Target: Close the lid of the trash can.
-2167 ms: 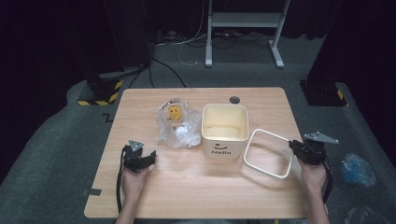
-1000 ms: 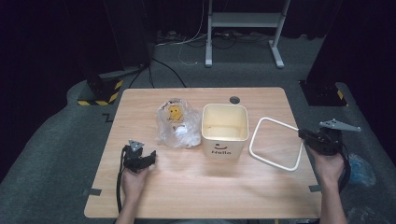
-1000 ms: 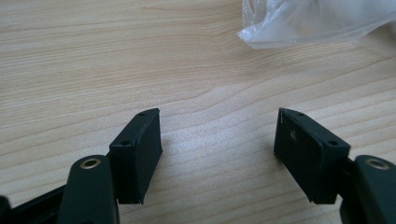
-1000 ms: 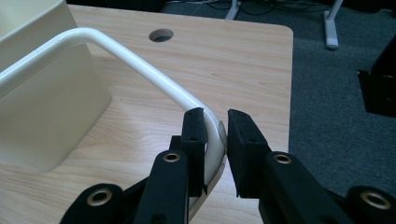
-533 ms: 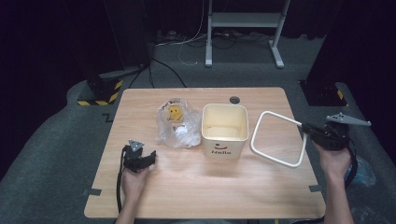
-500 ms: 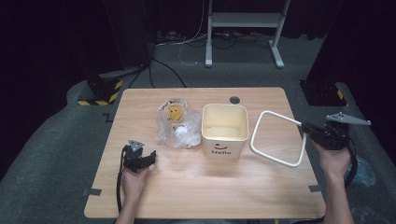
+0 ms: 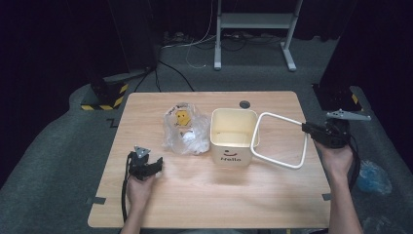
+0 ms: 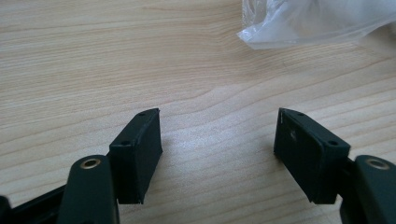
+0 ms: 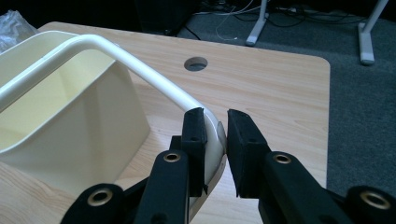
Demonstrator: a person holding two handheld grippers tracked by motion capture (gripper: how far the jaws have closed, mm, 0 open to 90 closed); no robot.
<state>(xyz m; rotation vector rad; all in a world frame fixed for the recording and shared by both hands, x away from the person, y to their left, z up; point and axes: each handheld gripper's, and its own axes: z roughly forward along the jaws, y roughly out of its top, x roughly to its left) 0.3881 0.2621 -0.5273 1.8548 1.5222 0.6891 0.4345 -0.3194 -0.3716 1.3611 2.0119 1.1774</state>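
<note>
One cream bin (image 7: pixel 233 139) stands on the bench (image 7: pixel 195 204), one white frame (image 7: pixel 280 141) is between the right jaws, and one plastic bag (image 7: pixel 182 129) lies ahead of the left jaws.

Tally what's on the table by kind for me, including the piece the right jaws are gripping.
Cream bin: 1
White frame ring, held in the right gripper: 1
Clear plastic bag with a smiley print: 1
Total: 3
</note>
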